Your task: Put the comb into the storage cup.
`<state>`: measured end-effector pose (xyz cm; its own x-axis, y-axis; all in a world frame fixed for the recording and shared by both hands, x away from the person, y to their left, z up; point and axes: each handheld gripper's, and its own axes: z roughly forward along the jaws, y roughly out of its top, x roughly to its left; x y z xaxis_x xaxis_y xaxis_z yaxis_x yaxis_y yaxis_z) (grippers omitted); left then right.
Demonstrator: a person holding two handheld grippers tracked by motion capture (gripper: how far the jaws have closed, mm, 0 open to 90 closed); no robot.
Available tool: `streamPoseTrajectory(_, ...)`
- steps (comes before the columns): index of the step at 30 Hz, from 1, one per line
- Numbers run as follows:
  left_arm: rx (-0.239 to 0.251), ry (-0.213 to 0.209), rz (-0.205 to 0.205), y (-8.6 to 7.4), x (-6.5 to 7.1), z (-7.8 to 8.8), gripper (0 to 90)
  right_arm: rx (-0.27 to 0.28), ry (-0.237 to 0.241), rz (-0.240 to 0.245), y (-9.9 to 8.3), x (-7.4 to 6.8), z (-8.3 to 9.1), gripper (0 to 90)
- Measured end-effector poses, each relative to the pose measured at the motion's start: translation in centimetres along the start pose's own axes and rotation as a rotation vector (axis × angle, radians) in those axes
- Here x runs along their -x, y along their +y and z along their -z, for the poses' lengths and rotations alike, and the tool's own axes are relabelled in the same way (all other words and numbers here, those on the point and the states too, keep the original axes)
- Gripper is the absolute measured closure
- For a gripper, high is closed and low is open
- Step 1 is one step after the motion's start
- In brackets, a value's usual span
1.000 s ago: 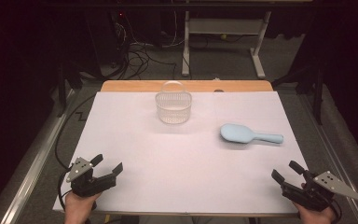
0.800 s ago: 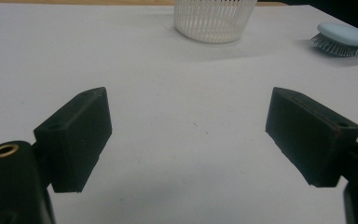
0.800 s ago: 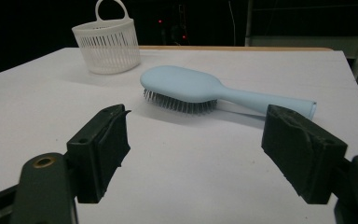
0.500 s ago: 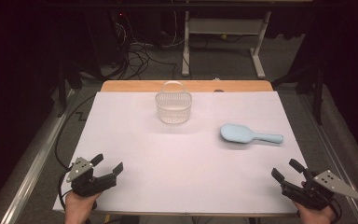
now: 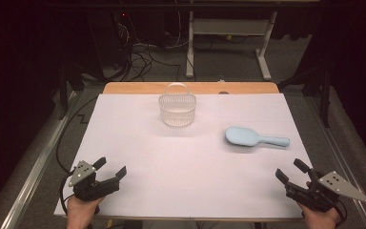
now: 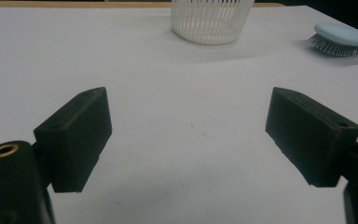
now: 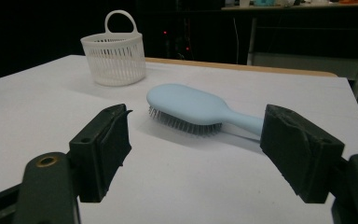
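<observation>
A light blue hairbrush (image 5: 255, 138) lies bristles down on the right half of the white table sheet (image 5: 190, 157), its handle pointing right. A white slatted basket (image 5: 177, 109) with a loop handle stands upright near the far middle. My left gripper (image 5: 109, 169) rests open at the near left corner, nothing between its jaws; the basket (image 6: 212, 21) and the brush (image 6: 340, 39) lie far ahead of it. My right gripper (image 5: 291, 171) is open at the near right corner, with the hairbrush (image 7: 200, 108) a short way ahead and the basket (image 7: 115, 56) beyond.
A strip of wooden tabletop (image 5: 190, 88) shows past the sheet's far edge. Behind the table are a white desk frame (image 5: 228, 33) and loose cables (image 5: 143, 57) on a grey floor. Metal rails run along both sides of the table.
</observation>
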<state>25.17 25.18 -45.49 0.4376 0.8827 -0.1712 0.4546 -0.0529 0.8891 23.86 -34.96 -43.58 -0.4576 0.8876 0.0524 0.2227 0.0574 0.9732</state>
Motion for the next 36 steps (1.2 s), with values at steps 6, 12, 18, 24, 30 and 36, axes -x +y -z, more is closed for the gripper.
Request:
streamPoseTrajectory(6, 0.000, -0.005, -0.006, 0.0, 0.1, 0.0, 13.8, -0.003, 0.008, 0.008, 0.2, -0.1, -0.4, 24.6)
streamPoseTrajectory(12, -0.004, -0.003, -0.005, 0.0, 0.1, -0.1, 13.8, -0.008, 0.016, 0.024, 0.6, -0.3, -1.2, 24.6)
streamPoseTrajectory(18, -0.001, -0.007, -0.001, 0.0, 0.0, 0.0, 13.7, -0.029, 0.034, 0.025, 1.2, -0.5, -2.4, 24.6)
streamPoseTrajectory(24, 0.001, -0.009, 0.004, 0.0, 0.0, 0.0, 13.8, -0.040, 0.047, 0.034, 1.6, -0.6, -3.1, 24.8)
streamPoseTrajectory(30, 0.000, -0.010, 0.005, 0.0, -0.1, -0.1, 13.8, -0.058, 0.045, 0.022, 2.0, -0.2, -3.9, 25.0)
streamPoseTrajectory(36, -0.001, -0.009, 0.006, 0.0, -0.1, -0.1, 13.8, -0.063, 0.037, 0.026, 2.5, 0.1, -5.0, 25.2)
